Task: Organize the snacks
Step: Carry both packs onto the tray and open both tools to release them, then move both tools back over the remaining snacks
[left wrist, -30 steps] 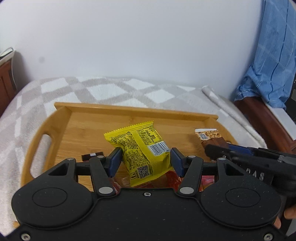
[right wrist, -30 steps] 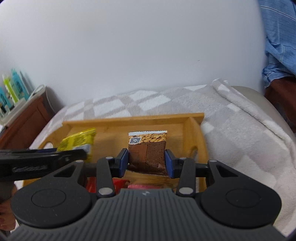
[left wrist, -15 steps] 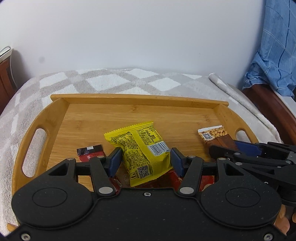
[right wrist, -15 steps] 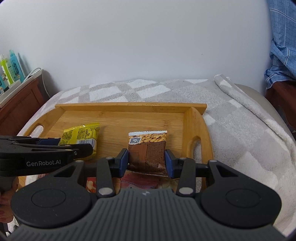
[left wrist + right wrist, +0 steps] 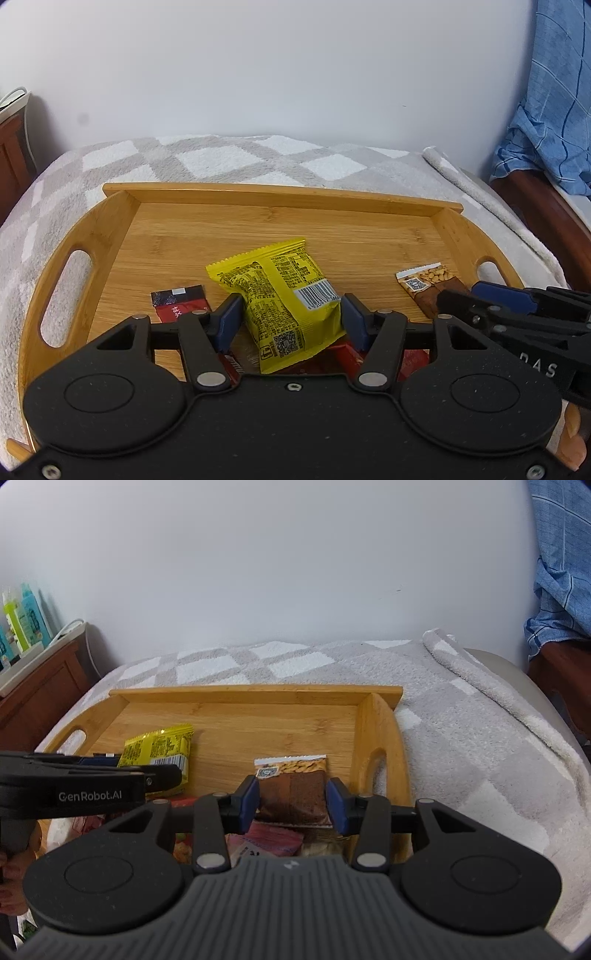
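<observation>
the yellow pack (image 5: 275, 295) and brown pack (image 5: 293, 794), light and crinkly, lie loose between the left gripper's (image 5: 288, 321) and right gripper's (image 5: 293, 803) just-opening jaws; side edges suit gripping.

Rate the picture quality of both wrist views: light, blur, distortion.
Left wrist view: even soft light, no glare; yellow packet sharp, barcode readable; fisheye bows the tray rim and darkens the corners. Right wrist view: same flat light, brown packet sharp, wall line curved, bottles at the left edge stretched.
</observation>
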